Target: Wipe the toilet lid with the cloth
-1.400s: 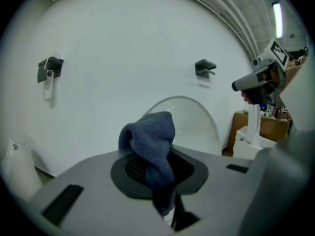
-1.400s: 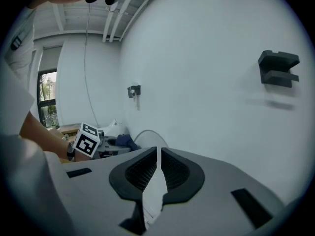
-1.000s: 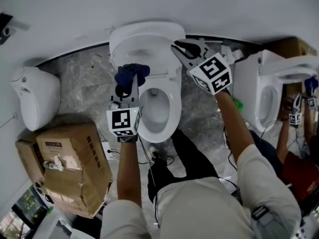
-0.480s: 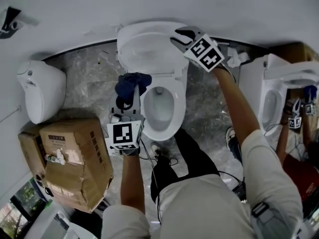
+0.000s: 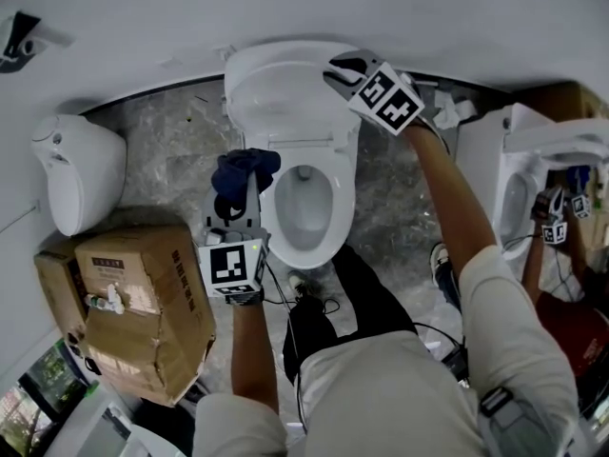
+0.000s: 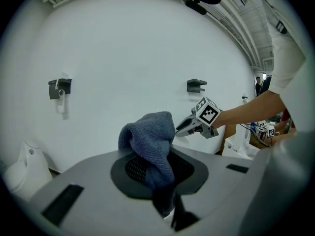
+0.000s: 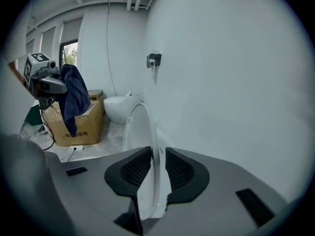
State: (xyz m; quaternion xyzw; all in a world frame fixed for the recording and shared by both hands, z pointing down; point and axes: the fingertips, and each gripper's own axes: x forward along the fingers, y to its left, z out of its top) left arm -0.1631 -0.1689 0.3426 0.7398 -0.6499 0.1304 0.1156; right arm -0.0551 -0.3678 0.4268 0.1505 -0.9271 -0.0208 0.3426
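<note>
Your right gripper (image 7: 156,170) now straddles the raised toilet lid (image 5: 281,93): its jaws have just been closing, and the lid's top edge stands upright between the two pads, which look pressed on it from both sides. By my reading, that steadies the lid for wiping, though no wiping stroke has begun.

Your left gripper (image 5: 236,198) is clamped on the blue cloth (image 6: 150,139), which bunches above its jaws and hangs in front of them. The lid sits ahead of that gripper and to its right, apart from the cloth.

A second ago the right gripper hung off the lid's right side with nothing between its jaws. Since then it has come onto the rim. The left gripper has drawn back a little toward you, so the cloth sits farther from the hinge than before.
</note>
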